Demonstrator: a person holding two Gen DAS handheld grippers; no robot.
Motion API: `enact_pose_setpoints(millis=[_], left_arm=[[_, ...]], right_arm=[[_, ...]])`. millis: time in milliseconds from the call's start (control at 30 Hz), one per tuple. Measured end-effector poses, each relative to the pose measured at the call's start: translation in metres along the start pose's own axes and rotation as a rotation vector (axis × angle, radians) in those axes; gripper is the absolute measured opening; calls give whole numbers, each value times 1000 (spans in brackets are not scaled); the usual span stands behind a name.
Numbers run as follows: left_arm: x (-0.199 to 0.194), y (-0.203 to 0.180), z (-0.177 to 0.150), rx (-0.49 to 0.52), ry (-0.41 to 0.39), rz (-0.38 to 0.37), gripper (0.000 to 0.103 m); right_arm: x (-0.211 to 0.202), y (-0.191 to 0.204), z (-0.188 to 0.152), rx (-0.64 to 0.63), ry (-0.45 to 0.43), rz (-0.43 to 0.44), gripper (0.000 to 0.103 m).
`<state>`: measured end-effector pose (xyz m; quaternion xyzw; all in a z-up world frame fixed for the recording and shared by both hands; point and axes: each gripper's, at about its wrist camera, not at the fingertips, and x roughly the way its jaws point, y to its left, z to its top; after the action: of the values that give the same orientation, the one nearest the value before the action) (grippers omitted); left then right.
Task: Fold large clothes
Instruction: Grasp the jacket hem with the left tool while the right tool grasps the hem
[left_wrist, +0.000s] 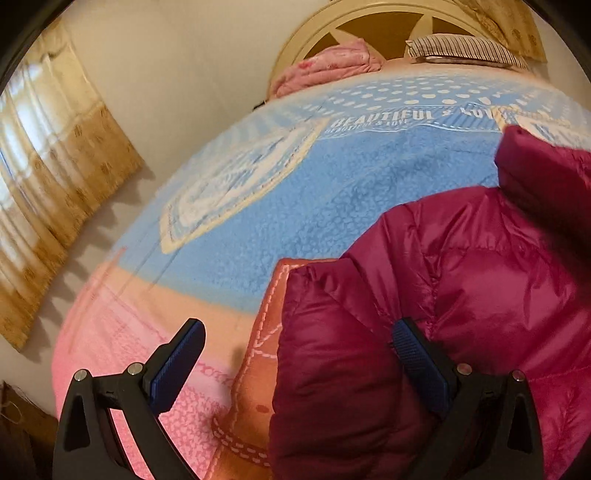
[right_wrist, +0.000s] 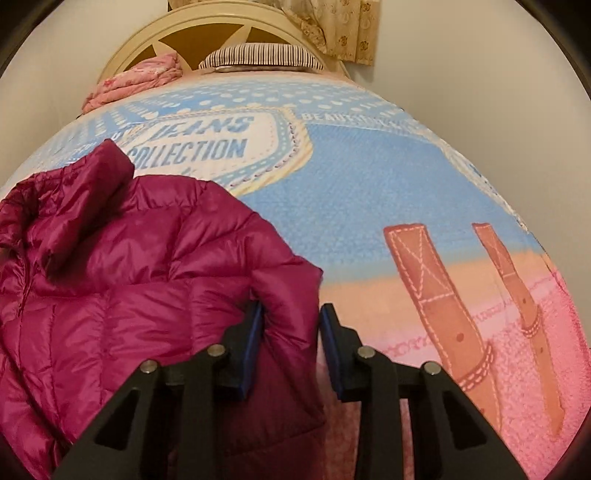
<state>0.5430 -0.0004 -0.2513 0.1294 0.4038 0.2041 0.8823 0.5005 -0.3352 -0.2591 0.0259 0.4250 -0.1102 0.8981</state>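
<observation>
Between right fingers (right_wrist: 255, 332): jacket (right_wrist: 147, 258) edge.

Through the right wrist camera I saw my right gripper (right_wrist: 291, 317) with its jaws closed around a puffy edge of the magenta down jacket (right_wrist: 129, 258), which lay on the blue and pink blanket (right_wrist: 369, 184). A striped pillow (right_wrist: 258, 55) and folded pink cloth (right_wrist: 140, 79) sat by the headboard (right_wrist: 147, 33).
</observation>
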Motion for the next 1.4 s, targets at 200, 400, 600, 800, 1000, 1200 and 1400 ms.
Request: enact_pose_setpoints(millis=[200, 400, 600, 800, 1000, 1200, 1400], left_arm=[[7, 6, 1, -36, 22, -50, 102], [8, 4, 0, -41, 29, -68, 102], [7, 4, 2, -30, 27, -59, 102], [-43, 44, 33, -68, -41, -198, 102], [-54, 21, 88, -51, -37, -365, 102], [-29, -48, 113, 50, 10, -394, 102], [-21, -85, 121, 155, -7, -406, 65]], right_arm=[[-2, -2, -2, 7, -9, 1, 35], [0, 1, -1, -1, -12, -8, 36], [0, 3, -2, -7, -17, -16, 37], [-22, -19, 17, 15, -2, 36, 73], [-43, -4, 71, 4, -66, 155, 79], [-12, 56, 108, -106, 0, 288, 79], [26, 101, 120, -260, 57, 264, 59]])
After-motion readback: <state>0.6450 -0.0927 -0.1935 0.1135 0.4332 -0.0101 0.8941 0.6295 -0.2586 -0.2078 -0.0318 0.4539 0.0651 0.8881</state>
